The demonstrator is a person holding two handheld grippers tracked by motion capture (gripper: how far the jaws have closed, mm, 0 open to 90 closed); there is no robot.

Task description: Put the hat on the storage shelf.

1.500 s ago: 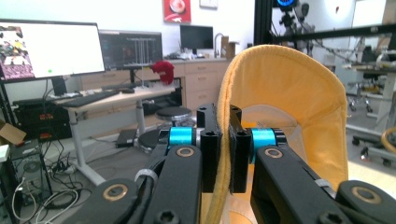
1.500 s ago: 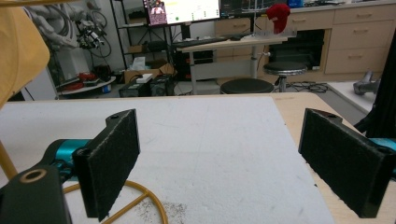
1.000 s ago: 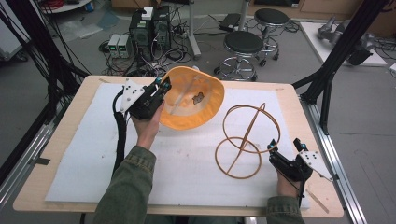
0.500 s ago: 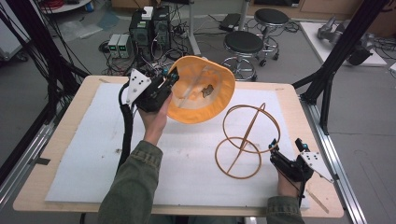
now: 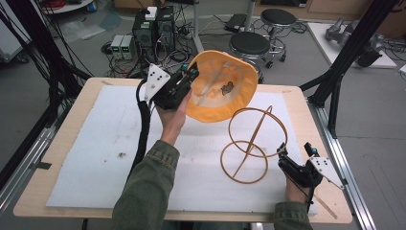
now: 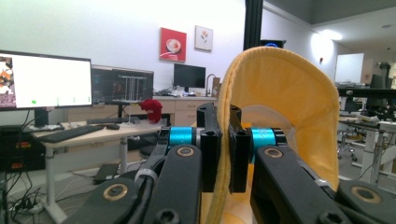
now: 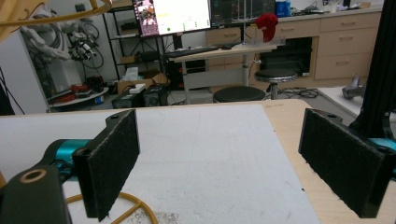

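From above, my left gripper [image 5: 187, 79] holds a yellow hat [image 5: 221, 86] by its brim, lifted over the table's [image 5: 67, 201] far edge, behind the wire hat stand [image 5: 253, 143]. My right gripper [image 5: 293, 165] rests near the stand's base.

Along my left gripper [image 6: 223, 144], the jaws pinch the hat's [image 6: 285, 107] soft brim (a thin fold), so I judge it could slip out.

Along my right gripper [image 7: 233, 163], the jaws stand apart, holding nothing; unsteadied, the stand [image 7: 116, 205] could tip.
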